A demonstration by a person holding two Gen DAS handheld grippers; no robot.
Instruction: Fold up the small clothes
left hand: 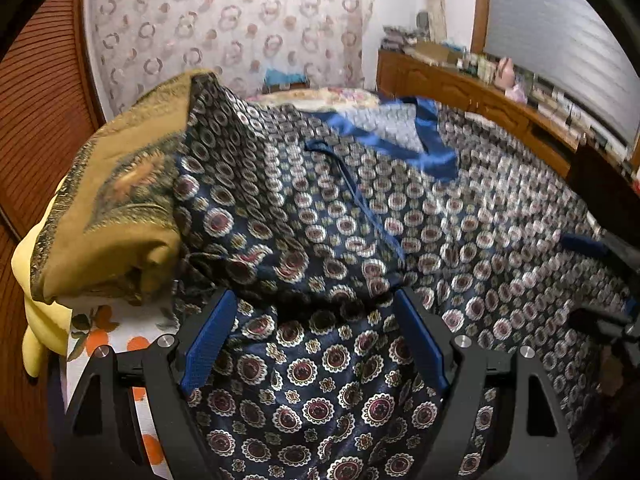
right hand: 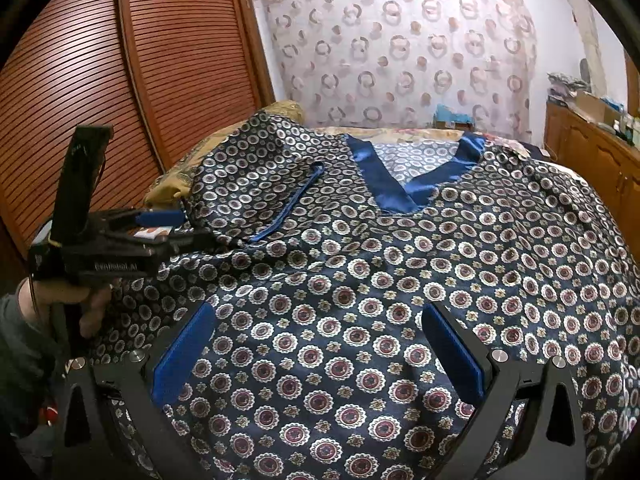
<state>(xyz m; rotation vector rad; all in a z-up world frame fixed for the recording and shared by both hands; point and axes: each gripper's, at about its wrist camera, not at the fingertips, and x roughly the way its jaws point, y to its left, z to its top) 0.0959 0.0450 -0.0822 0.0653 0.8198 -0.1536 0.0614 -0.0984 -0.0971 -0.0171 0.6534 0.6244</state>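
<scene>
Lying spread flat, navy medallion-print top (right hand: 360, 280), blue V-neck collar (right hand: 404, 176), sleeve (right hand: 256, 172) folded inward

my two grippers (left hand: 316, 300) (right hand: 320, 320) have black frames, blue ribbed pads (right hand: 182, 354), silver screws; my sleeve (right hand: 16, 344) is grey.

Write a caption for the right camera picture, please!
Open right gripper hovers over a patterned navy shirt on a bed.
</scene>
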